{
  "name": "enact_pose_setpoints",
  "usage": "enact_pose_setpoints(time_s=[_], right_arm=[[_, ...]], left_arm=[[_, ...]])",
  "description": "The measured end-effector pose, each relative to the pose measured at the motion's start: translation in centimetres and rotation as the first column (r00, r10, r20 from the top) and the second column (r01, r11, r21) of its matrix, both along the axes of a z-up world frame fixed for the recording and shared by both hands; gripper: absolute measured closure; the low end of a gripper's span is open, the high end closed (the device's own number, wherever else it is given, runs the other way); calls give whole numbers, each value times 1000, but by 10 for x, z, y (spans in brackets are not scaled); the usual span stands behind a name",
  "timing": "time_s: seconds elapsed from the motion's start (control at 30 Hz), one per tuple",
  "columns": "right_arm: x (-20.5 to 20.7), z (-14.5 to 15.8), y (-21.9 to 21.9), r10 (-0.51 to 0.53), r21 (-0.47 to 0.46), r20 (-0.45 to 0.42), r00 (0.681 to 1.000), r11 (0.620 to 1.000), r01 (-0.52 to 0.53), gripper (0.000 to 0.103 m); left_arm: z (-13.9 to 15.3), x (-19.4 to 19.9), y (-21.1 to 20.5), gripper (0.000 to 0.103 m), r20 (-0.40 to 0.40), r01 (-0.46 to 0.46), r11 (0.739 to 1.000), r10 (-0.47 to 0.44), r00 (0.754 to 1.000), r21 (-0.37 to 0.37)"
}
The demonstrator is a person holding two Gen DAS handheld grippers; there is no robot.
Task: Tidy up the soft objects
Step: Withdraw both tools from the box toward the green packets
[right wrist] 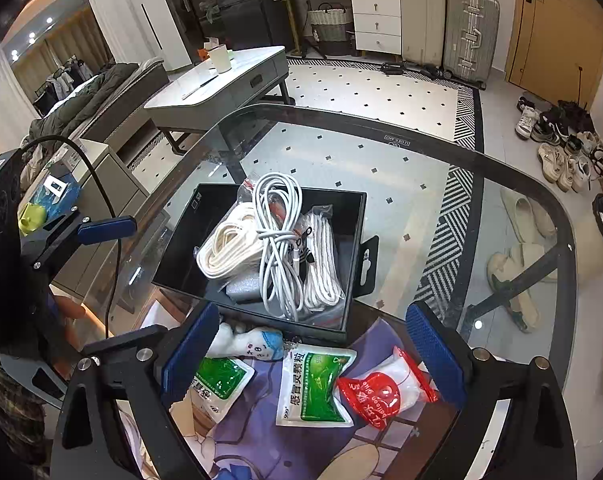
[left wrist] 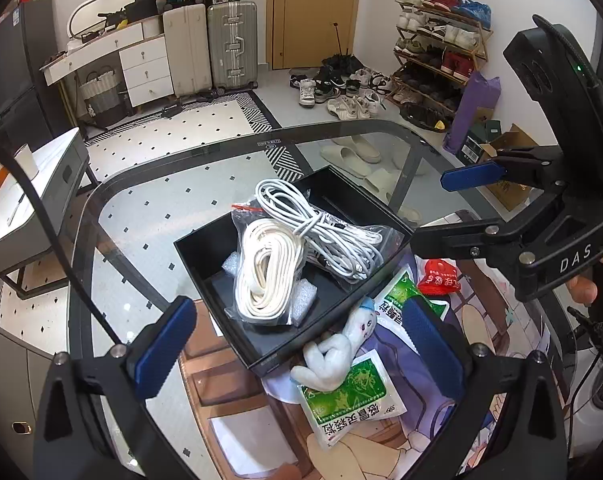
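Where cables fill box, long axis near-to-far

A glass worktop stands over a white floor dotted with black diamonds. Against the white wall stand a wooden door, two suitcases, a white dresser and a crowded shoe rack.
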State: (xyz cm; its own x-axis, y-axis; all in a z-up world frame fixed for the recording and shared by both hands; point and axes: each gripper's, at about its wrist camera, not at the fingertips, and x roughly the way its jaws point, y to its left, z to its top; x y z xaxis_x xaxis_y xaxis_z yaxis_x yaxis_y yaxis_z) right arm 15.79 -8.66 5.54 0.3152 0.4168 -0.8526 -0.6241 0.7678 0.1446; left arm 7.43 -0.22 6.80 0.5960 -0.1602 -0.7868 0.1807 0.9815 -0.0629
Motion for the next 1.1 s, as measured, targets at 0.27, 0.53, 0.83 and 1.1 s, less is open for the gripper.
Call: enact_pose_setpoints(time_s=[0.27,0.53,0.83,1.1], right_arm=[[-6,-3,-20,-22,-5,-8,1000,1000,22,7],[-15,-14,-26,-17,-14,-30,999,1000,17,7],[-25,-30,-24,-10,-23,-57,998,1000,9,7],[-31,-44,-21,-6,-29,-85,996,1000,4,7]], left_arm=[[-8,-12,-3,0,-11,2,1000,-2,1000,5],[-18,-19,-4,0,-31,-18,1000,18,999,-7],[-30,-26,-7,0,-57,-13,1000,13,998,-12],[-40,-29,-15,0,-80,-2,1000,1,997,-18]])
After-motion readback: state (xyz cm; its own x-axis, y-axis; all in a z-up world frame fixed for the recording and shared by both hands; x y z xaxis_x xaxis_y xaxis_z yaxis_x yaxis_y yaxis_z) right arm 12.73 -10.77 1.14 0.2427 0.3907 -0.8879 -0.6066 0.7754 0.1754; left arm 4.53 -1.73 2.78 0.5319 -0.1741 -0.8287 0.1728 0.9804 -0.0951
